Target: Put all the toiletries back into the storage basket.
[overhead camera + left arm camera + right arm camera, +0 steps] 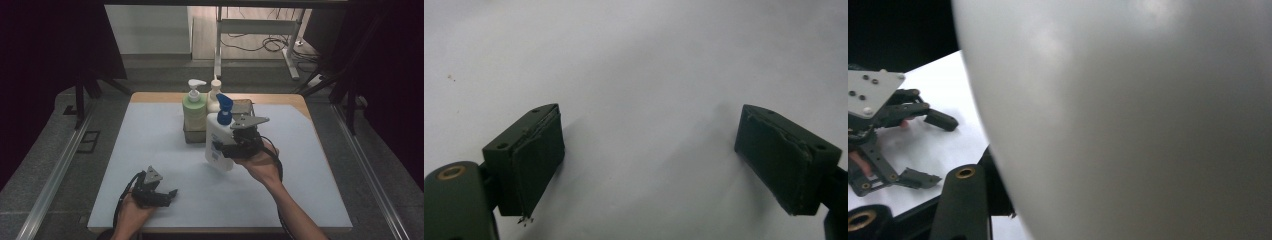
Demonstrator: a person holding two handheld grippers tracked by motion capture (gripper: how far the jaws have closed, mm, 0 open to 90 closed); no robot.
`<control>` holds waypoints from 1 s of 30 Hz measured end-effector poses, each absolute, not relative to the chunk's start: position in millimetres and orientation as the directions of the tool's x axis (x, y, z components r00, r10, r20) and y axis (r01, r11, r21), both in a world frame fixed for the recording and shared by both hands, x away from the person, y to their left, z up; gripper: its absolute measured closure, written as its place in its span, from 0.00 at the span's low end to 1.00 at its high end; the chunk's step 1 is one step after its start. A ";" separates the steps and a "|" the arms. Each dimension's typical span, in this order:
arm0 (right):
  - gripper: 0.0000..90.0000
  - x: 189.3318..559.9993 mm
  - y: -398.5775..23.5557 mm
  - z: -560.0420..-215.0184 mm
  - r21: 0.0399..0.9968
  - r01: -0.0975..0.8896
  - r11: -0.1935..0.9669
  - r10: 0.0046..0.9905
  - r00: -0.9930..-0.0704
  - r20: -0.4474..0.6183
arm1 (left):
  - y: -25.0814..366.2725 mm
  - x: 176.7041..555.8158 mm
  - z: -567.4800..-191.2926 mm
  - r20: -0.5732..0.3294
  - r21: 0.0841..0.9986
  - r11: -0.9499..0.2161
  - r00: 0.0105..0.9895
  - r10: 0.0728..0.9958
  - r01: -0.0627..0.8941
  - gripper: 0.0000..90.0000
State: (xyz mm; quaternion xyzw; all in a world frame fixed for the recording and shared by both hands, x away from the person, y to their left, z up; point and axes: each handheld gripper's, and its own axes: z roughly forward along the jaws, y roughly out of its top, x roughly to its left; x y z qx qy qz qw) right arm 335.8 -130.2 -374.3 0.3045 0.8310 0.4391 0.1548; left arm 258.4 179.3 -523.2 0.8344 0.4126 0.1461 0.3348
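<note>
Bottles number three: two in tray [192, 135], one in right claw [223, 150].

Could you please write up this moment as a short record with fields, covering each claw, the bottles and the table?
right claw: shut on the white bottle with the blue pump, held tilted just in front of the tray
left claw: open, nothing between its pads, low over the near left of the table
tray: dark, at the far middle of the table
in the tray: green bottle with a white pump; a smaller white bottle behind it
table: white sheet on a wooden top
</note>
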 end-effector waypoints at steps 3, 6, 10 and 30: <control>0.46 336.9 -138.1 -370.6 0.825 0.377 0.421 0.660 -0.752 0.007 | 179.3 258.4 -523.2 -0.032 0.679 -0.436 0.617 0.786 0.591 0.14; 0.46 339.1 -145.4 -367.0 0.824 0.383 0.417 0.676 -0.737 0.000 | 179.3 258.4 -523.2 -0.032 0.679 -0.435 0.617 0.786 0.591 0.14; 0.46 343.8 -154.9 -361.4 0.826 0.390 0.406 0.696 -0.718 -0.003 | 179.3 258.4 -523.2 -0.033 0.679 -0.435 0.617 0.787 0.591 0.14; 0.46 380.5 -182.2 -348.2 0.831 0.441 0.340 0.796 -0.605 -0.004 | 179.3 258.4 -523.3 -0.033 0.680 -0.434 0.616 0.787 0.591 0.14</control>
